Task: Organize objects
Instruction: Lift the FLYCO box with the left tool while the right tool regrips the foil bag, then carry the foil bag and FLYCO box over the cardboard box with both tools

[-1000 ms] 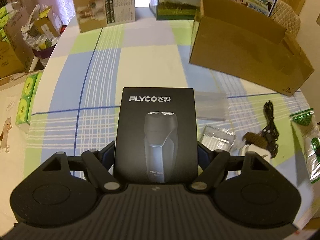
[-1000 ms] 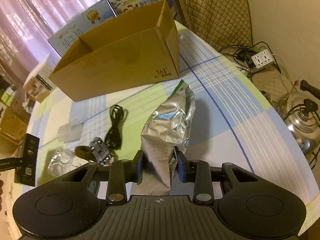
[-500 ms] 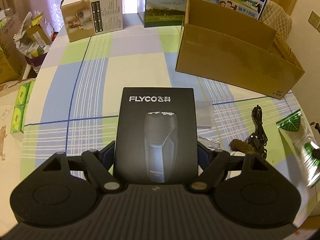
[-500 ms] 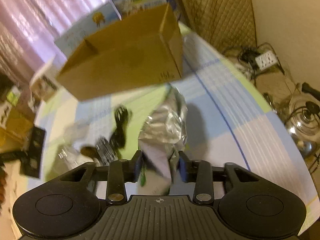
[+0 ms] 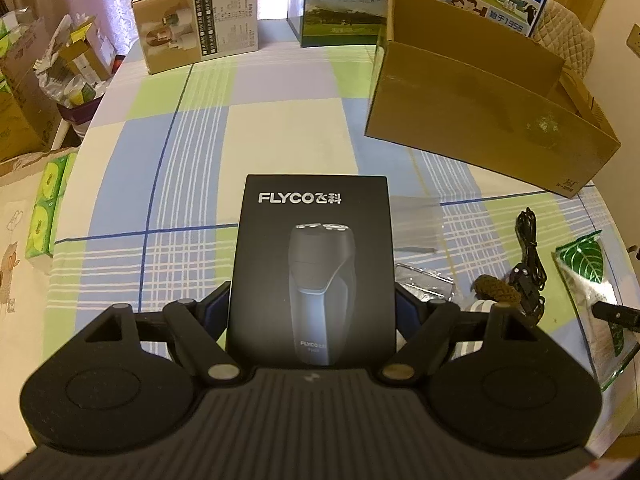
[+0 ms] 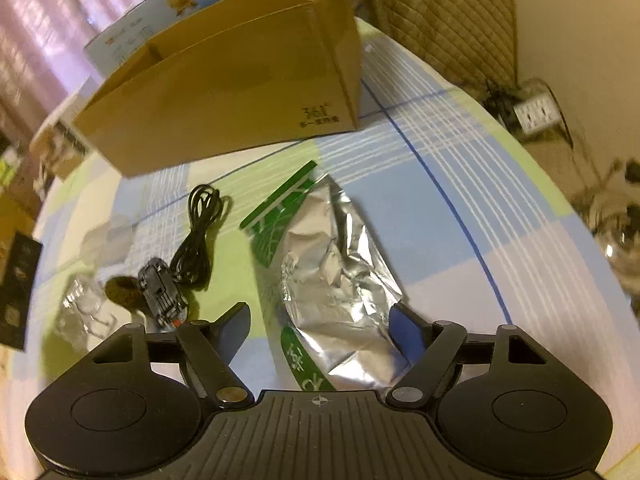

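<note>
Since a second ago our crumpled silver foil pouch with green printed edges [image 6: 340,280] has gone from standing pinched upright to lying flat on the checked tablecloth [image 6: 460,248], and our right gripper [image 6: 320,320] has sunk toward it with its jaws opening; the pouch lies between the two fingers, with no pad pressing on it that we can see. Our left gripper [image 5: 312,308] has not shifted and clamps the black rectangular shaver box marked FLYCO [image 5: 312,264] by its two long edges, the box upright between the fingers. From here we judge the main risk to be the right-hand pad [image 6: 408,332], which sits close against the pouch's creased edge: lifting away at a slant could snag the foil and drag it. Ahead of the right fingers stands the open brown cardboard carton [image 6: 224,92], probably where these things belong; its near wall is tall, so anything carried low would strike it. To the left of the right fingers lie a coiled black cable [image 6: 200,232], a small dark grey plug-like part [image 6: 160,292], a brown fuzzy lump [image 6: 120,288] and a clear plastic tray [image 6: 80,312], packed closely enough that reaching for one may nudge the others. Beyond the left fingers a beige printed box [image 5: 196,16] and milk cartons [image 5: 344,4] line the table's far side.
</note>
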### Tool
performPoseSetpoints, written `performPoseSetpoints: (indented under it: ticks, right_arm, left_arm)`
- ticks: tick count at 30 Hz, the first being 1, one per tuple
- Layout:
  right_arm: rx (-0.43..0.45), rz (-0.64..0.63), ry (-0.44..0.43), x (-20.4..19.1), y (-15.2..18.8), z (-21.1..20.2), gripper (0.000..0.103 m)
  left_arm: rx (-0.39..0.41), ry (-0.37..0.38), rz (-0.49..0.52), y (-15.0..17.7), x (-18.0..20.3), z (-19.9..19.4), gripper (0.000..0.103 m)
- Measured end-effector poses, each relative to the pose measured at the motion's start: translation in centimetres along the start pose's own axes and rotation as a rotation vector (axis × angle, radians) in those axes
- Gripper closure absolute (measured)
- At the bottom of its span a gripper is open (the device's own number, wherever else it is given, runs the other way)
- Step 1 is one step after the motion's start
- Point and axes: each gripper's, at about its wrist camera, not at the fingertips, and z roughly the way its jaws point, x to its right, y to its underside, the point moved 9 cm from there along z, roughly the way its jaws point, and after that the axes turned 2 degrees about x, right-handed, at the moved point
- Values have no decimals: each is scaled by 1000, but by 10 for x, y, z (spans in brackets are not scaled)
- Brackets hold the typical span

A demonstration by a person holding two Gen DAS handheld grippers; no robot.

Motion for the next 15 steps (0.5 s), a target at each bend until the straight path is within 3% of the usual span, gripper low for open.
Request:
performPoseSetpoints:
  ticks: [2,4,7,15]
  right_arm:
    - [-5,-93,54,-5,3,4,42]
    - [2,-172,49,-13,6,3,52]
    - [3,-237,66,-20,10,3,57]
    - [-9,-148,3,-20,12,-9,68]
  left_arm:
    - [-4,-3,-6,2,-2,0,26]
    - [-8,-3,-11,3,-3,1,26]
    - [-11,-1,-15,5,-3,3,26]
    - [-1,14,-8,3,3,0,26]
